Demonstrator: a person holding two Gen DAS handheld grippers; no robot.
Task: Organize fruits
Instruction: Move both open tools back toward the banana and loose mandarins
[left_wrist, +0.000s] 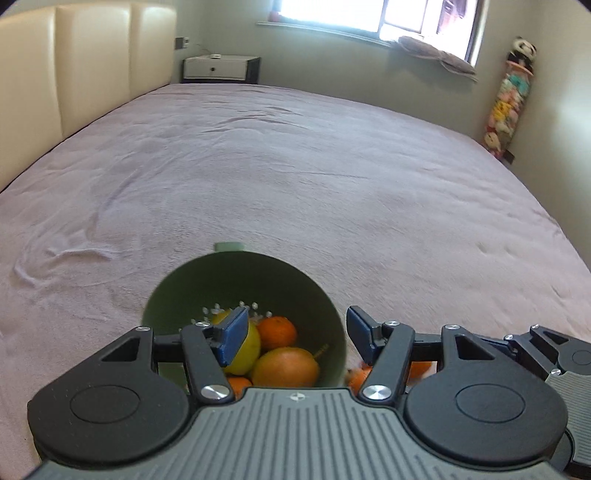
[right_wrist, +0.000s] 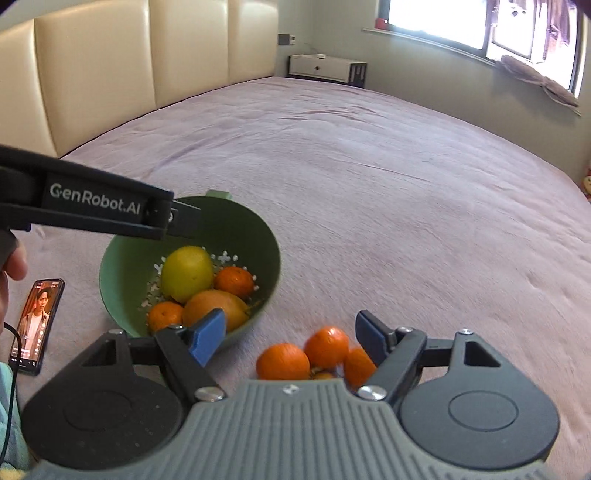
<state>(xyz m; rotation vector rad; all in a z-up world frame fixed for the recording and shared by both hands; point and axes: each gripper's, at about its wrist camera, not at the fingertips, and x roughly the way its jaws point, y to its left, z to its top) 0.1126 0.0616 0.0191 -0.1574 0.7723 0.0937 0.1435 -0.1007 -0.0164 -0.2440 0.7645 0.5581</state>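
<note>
Nearest, right hand-held gripper (right_wrist: 291, 338) open and empty above a cluster of loose tangerines (right_wrist: 314, 356) left on the bed (right_wrist: 388, 177). Just left and farther, green bowl (right_wrist: 122, 273) already holding a lemon (right_wrist: 187, 273), an orange and tangerines. Left hand-held gripper (left_wrist: 293, 334) open, empty, over the bowl. Roughly half sorted, by the look of it.

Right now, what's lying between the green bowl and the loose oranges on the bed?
Nothing: in the right wrist view, only bare pink bedspread separates the green bowl from the loose oranges.
</note>
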